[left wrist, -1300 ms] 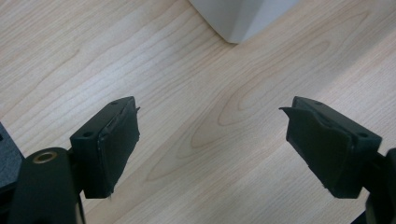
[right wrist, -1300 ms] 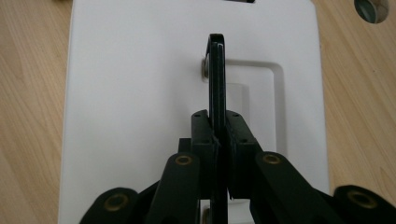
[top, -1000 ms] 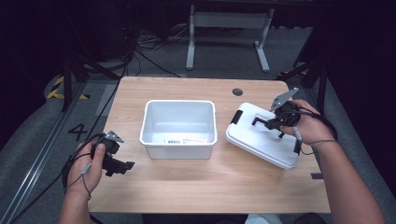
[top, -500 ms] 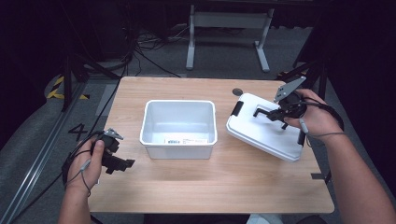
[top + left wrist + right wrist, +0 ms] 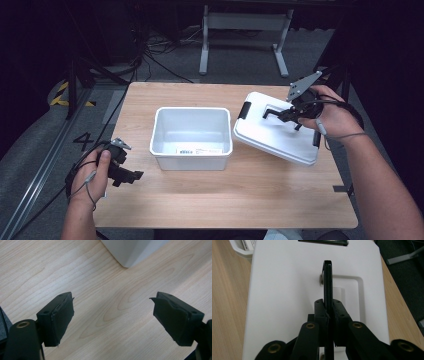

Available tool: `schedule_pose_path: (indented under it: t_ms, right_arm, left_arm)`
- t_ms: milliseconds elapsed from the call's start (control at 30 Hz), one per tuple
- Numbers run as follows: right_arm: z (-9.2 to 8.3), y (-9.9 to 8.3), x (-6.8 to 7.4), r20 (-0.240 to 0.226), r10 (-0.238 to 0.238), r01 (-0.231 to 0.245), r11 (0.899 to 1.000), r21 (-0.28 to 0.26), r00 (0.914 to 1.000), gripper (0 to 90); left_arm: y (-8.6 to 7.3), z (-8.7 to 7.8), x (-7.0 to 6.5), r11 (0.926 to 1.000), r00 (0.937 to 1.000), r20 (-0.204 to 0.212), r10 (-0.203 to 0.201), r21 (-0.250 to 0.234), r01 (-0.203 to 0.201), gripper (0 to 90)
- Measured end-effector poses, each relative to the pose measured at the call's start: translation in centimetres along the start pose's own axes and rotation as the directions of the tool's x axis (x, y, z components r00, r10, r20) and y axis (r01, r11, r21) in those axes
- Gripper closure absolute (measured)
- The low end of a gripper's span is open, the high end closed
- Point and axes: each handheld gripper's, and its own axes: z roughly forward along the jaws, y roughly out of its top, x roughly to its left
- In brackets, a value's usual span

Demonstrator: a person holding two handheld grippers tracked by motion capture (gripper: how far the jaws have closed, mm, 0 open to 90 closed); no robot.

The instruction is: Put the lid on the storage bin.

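The white lid [image 5: 278,131] sits tilted at the right of the wooden bench [image 5: 225,200], its left edge lifted beside the right rim of the open white bin [image 5: 191,136], which stands at the bench's middle with a barcode label on its near wall. A black latch [image 5: 245,110] shows at the lid's far-left end. The right tool [image 5: 281,114] is clamped tight on the lid's black handle [image 5: 327,277], which stands upright out of its recess between the closed jaws. The left tool [image 5: 113,315] is spread wide with nothing between its jaws, held low over bare wood at the near left, a corner of the bin just beyond it.
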Motion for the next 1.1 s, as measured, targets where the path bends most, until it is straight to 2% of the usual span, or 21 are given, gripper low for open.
schedule_pose_path:
  t_ms: [100, 200, 500, 533, 633, 800, 1100]
  right_arm:
    - [0.0, 1.0, 0.1, -0.008, -0.018, 0.017, 1.000, -0.019, 0.9998, 84.3]
    - [0.0, 2.1, 0.2, -0.019, -0.036, 0.036, 0.999, -0.039, 0.9992, 84.4]
    - [0.4, 5.0, 0.9, -0.037, -0.094, 0.092, 0.994, -0.057, 0.9949, 84.4]
    - [0.5, 5.8, 1.0, -0.042, -0.113, 0.110, 0.992, -0.063, 0.9927, 84.4]
    - [0.6, 6.4, 1.2, -0.052, -0.125, 0.122, 0.990, -0.065, 0.9908, 84.4]
    - [1.1, 8.7, 1.5, -0.064, -0.166, 0.162, 0.984, -0.070, 0.9840, 84.4]
    - [2.4, 11.6, 2.4, -0.090, -0.208, 0.202, 0.977, -0.071, 0.9740, 84.4]
  left_arm:
    - [-0.1, 0.3, -0.4, 0.9998, 1.0000, 0.007, 0.007, 0.018, -0.007, 17.1]
    - [-0.3, 0.3, -0.5, 0.9998, 0.9999, 0.008, 0.014, 0.016, -0.014, 16.9]
    - [-1.1, 0.3, -0.9, 0.9995, 1.0000, -0.005, 0.001, 0.031, 0.000, 16.9]
    - [-1.3, 0.2, -0.9, 0.9996, 0.9999, -0.010, -0.003, 0.027, 0.003, 16.8]
    - [-1.5, -0.1, -0.8, 0.9997, 0.9999, -0.015, -0.007, 0.022, 0.007, 16.8]
    - [-1.9, -0.3, -0.7, 0.9997, 0.9998, -0.014, -0.011, 0.020, 0.011, 16.8]
    - [-2.1, -0.5, -0.3, 0.9998, 0.9997, -0.016, -0.019, 0.009, 0.020, 16.7]
